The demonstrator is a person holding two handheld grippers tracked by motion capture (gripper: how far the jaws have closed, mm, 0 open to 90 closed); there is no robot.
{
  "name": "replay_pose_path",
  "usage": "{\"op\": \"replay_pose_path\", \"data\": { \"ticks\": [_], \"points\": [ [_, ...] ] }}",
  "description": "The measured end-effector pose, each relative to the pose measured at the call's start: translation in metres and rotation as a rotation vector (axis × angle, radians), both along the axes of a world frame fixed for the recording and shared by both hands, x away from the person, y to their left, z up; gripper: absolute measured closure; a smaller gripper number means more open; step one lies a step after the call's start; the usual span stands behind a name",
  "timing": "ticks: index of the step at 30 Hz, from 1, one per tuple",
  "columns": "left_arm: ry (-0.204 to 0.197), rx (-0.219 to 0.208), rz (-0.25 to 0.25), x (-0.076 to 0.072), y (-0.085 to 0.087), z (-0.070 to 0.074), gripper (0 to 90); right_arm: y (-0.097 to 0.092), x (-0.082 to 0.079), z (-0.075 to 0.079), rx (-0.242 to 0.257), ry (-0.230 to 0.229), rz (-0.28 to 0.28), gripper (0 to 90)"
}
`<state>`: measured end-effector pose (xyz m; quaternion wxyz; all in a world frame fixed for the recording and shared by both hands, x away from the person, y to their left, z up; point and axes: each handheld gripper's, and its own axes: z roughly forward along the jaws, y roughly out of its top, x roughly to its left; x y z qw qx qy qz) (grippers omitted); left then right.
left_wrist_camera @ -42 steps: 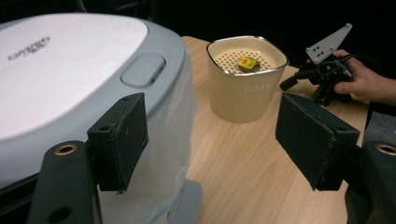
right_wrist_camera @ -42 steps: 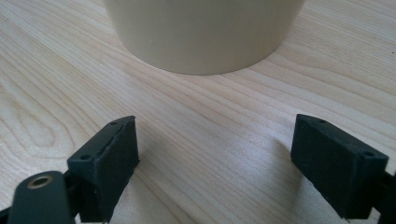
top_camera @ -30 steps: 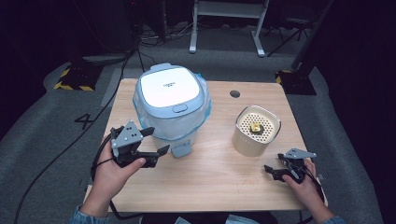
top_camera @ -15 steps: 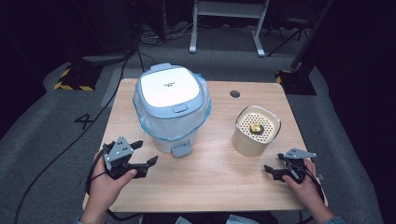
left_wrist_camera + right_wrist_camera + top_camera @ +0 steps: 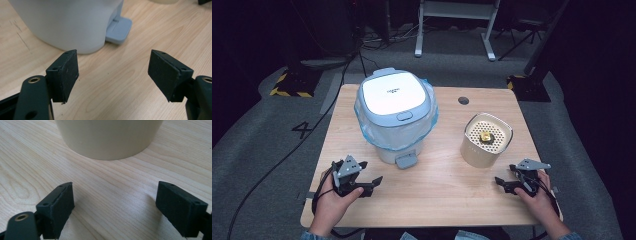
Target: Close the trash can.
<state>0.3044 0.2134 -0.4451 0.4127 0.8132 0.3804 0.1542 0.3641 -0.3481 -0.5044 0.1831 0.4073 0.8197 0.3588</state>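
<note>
A: Left tongs?
B: Jaws wide apart, nothing between them. Low over the surface, near its front left corner, gripped in the left hand.

A: In front of them?
B: Pedal bin, white, with a pale blue lid, a clear liner bunched under the rim. Foot pedal at its base, pointing toward the front edge. In the left gripper view, bin wall and pedal just beyond the pads, not touching.

A: Right tongs?
B: Also spread wide, empty. Down by the front right corner, held in the right hand, cable trailing off the edge.

A: Ahead of those?
B: Cream canister, upright, with a perforated top and a small gold knob in the middle. In the right gripper view, its rounded base near the pads, bare wood between.

A: Bin and canister?
B: Apart, side by side, bin left, canister right. Small dark hole in the surface behind, between them.
</note>
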Motion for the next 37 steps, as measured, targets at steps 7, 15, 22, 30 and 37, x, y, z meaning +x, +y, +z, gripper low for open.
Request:
{"op": "replay_pose_path", "data": {
  "ticks": [7, 15, 22, 30, 37],
  "points": [
    [0.072, 0.036, 0.017, 0.001, 0.001, -0.025, 24.9, 0.000, 0.000, 0.000, 0.000, 0.000, 0.000, 15.2],
    [0.166, 0.157, 0.017, -0.001, -0.001, -0.050, 22.8, 0.000, 0.000, 0.000, 0.000, 0.000, 0.000, 15.2],
    [0.094, 0.137, 0.016, 0.000, -0.001, -0.059, 15.3, 0.000, 0.000, 0.000, 0.000, 0.000, 0.000, 15.2],
    [0.099, 0.135, 0.083, 0.009, -0.003, -0.060, 9.7, 0.000, 0.000, 0.000, 0.000, 0.000, 0.000, 15.2],
    [0.097, 0.138, 0.089, 0.010, -0.004, -0.060, 9.0, 0.000, 0.000, 0.000, 0.000, 0.000, 0.000, 15.1]
  ]
}}
